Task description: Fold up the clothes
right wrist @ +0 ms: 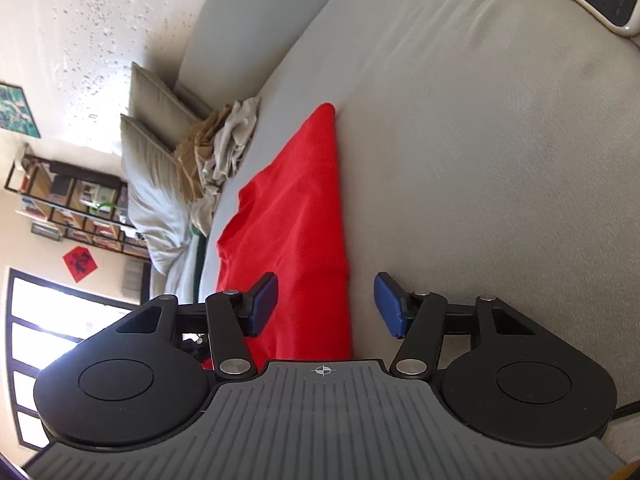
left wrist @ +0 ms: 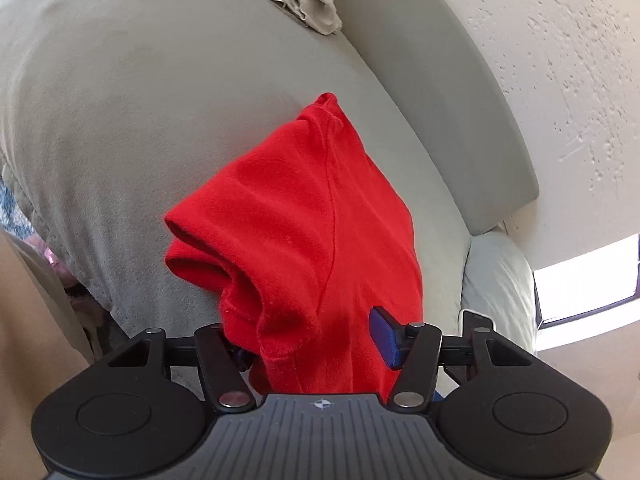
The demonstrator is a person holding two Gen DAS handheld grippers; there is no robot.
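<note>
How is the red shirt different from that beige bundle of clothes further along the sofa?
The red shirt is bright red and lies spread fairly flat on the seat, between the fingers of both grippers. The beige bundle is pale tan and off-white, crumpled in a heap against the cushions, away from both grippers. Both rest on the same grey sofa.

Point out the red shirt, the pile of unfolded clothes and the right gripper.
red shirt [left wrist: 296,216]: left wrist view, middle of the fabric.
pile of unfolded clothes [right wrist: 218,152]: right wrist view, centre of the heap.
right gripper [right wrist: 326,304]: right wrist view, midway between fingertips.
</note>
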